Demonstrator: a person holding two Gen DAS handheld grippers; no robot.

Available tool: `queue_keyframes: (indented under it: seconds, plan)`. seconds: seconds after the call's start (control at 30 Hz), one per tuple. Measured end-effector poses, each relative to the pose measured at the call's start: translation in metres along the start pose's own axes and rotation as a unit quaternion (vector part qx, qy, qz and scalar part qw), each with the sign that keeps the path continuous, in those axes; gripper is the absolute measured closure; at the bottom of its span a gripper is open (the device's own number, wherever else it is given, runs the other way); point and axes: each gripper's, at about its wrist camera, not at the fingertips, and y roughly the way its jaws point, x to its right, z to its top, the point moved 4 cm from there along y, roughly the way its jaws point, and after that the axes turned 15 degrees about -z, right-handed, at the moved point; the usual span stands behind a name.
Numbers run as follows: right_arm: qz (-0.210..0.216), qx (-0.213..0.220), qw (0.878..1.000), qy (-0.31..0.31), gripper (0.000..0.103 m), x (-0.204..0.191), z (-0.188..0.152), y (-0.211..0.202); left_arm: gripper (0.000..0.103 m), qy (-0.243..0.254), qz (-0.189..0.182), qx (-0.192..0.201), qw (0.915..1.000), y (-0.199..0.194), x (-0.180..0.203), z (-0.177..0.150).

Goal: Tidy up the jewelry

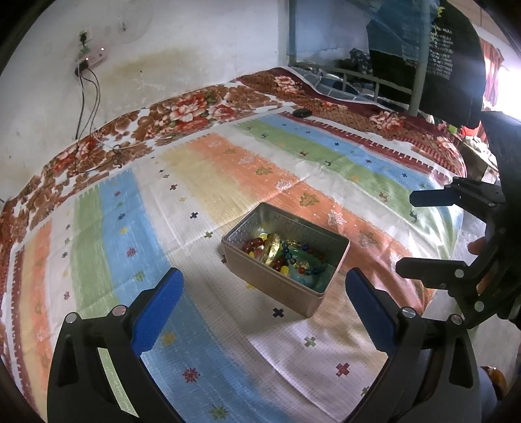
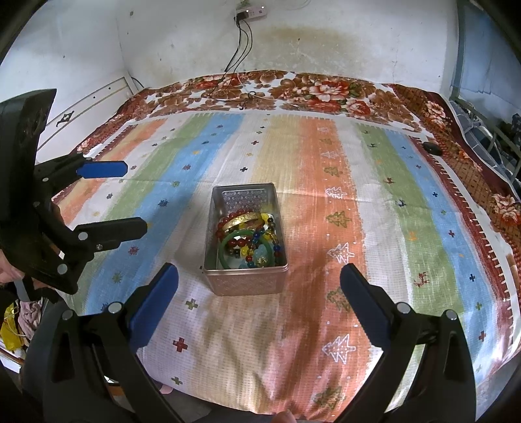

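The open metal tin (image 2: 246, 240) rests on the striped cloth (image 2: 325, 201) that covers the bed, near the middle of the cloth and close to its near edge. The tin has no lid on it. Inside lies the jewelry: a green bangle (image 2: 228, 257) at the near end, a gold bangle (image 2: 242, 221) behind it, and bead bracelets (image 2: 257, 242) in red, blue and yellow heaped over and around both. In the left wrist view the same tin (image 1: 283, 260) sits at an angle, and the gold bangle (image 1: 273, 249) shows among the beads.

The left gripper (image 1: 263, 309) hovers above the cloth just short of the tin, jaws spread wide and holding nothing. The right gripper (image 2: 259, 304) hovers likewise in front of the tin's near wall, jaws spread wide and empty. Each gripper appears in the other's view, off to the side of the tin, apart from it.

A floral blanket (image 2: 309, 88) lies under the cloth along the far edge, against the stained wall. A power strip (image 2: 250, 11) is mounted on that wall, with cables (image 2: 239, 48) hanging down to the blanket. A small dark object (image 2: 431, 148) lies at the right border of the cloth; its kind cannot be told.
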Motion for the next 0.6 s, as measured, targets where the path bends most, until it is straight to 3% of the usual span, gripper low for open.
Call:
queue_keyframes:
  seconds: [0.6]
  plan:
    - [-0.003, 0.004, 1.000, 0.004, 0.005, 0.0026, 0.0026, -0.0044, 0.005, 0.001, -0.013, 0.002, 0.9999, -0.0045, 0.0058, 0.0024]
